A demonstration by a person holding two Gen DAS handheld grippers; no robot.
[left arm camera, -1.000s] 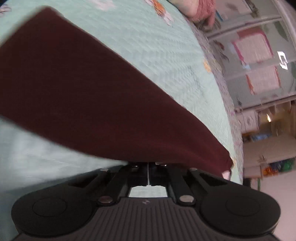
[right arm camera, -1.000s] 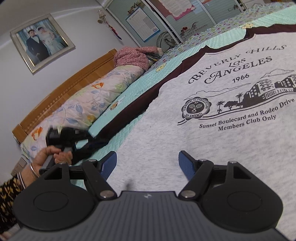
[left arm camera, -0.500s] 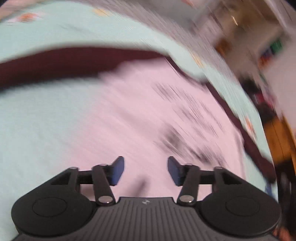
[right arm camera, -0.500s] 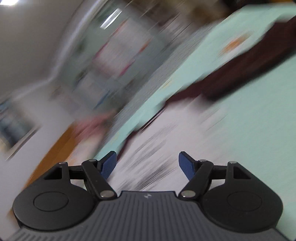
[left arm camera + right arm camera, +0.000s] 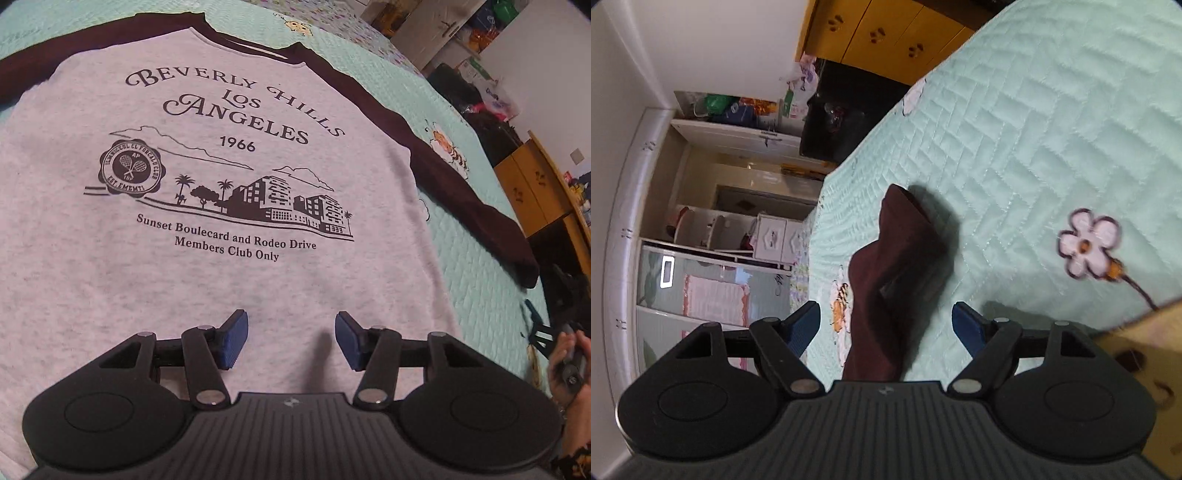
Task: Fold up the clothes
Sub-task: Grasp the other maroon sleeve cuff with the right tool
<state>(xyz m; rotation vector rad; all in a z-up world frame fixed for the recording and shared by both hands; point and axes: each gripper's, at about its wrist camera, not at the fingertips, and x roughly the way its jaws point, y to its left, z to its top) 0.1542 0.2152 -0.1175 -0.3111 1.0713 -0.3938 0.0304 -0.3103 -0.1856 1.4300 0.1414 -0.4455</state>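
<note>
A grey sweatshirt (image 5: 207,280) with dark maroon sleeves lay flat, print up, on the pale green bed (image 5: 476,280). The left tool (image 5: 291,339) hovered over its near hem, blue pads apart, gripping nothing. The right tool (image 5: 886,328), pads wide apart, straddled one sleeve (image 5: 886,266) without clamping it.

Your sweatshirt (image 5: 229,280) is heathered grey knit cloth, matt and slightly fuzzy, with flat dark print. Its sleeve (image 5: 886,280) is maroon cloth, soft and matt. The bedspread (image 5: 1034,140) under it is mint quilted fabric with a faint sheen along the stitched ridges. Both grippers show matt black ribbed plastic bodies and blue textured pads (image 5: 232,343). The cabinet (image 5: 886,33) looks like smooth yellow wood.
</note>
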